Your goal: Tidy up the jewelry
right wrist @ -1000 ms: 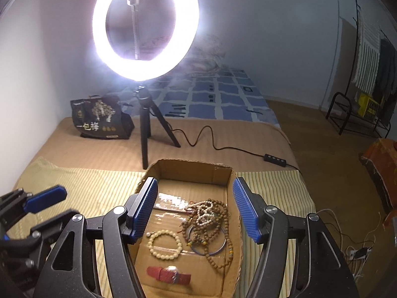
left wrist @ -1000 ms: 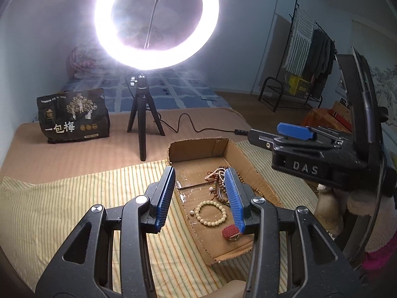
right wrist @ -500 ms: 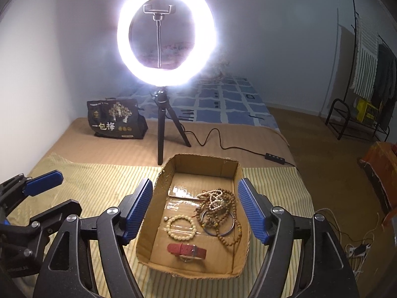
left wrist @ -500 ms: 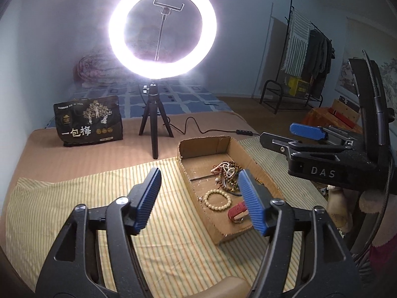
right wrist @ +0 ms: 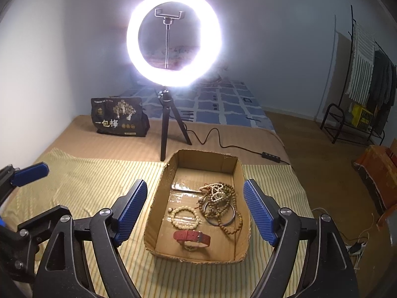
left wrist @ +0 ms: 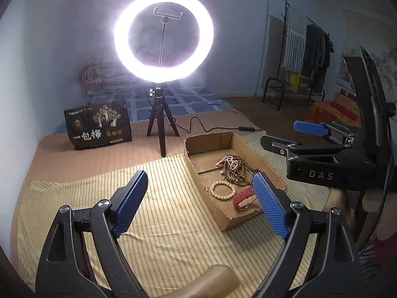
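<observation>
Jewelry: bead bracelet [right wrist: 185,215], red watch [right wrist: 191,239], bead tangle [right wrist: 220,200] in cardboard box [right wrist: 158,193] on striped cloth [right wrist: 82,186]. Left gripper [left wrist: 198,203], right gripper [right wrist: 194,213] jaws just opening, wide, empty.

The black bag [left wrist: 98,126] left of the ring light's tripod [left wrist: 162,124] carries large white characters, 一包梅, across its lower front, below a pale tree picture; they read the same in the right wrist view, on the bag [right wrist: 119,119] left of the tripod [right wrist: 166,121]. A line of small print runs along the bag's top edge, and round gold seals sit beside the big characters, all too small to read. Right of the tripod, the body of the right gripper [left wrist: 330,168] bears the white letters "DAS". The yellow box [left wrist: 299,82] under the clothes rack has dark print that cannot be read.
</observation>
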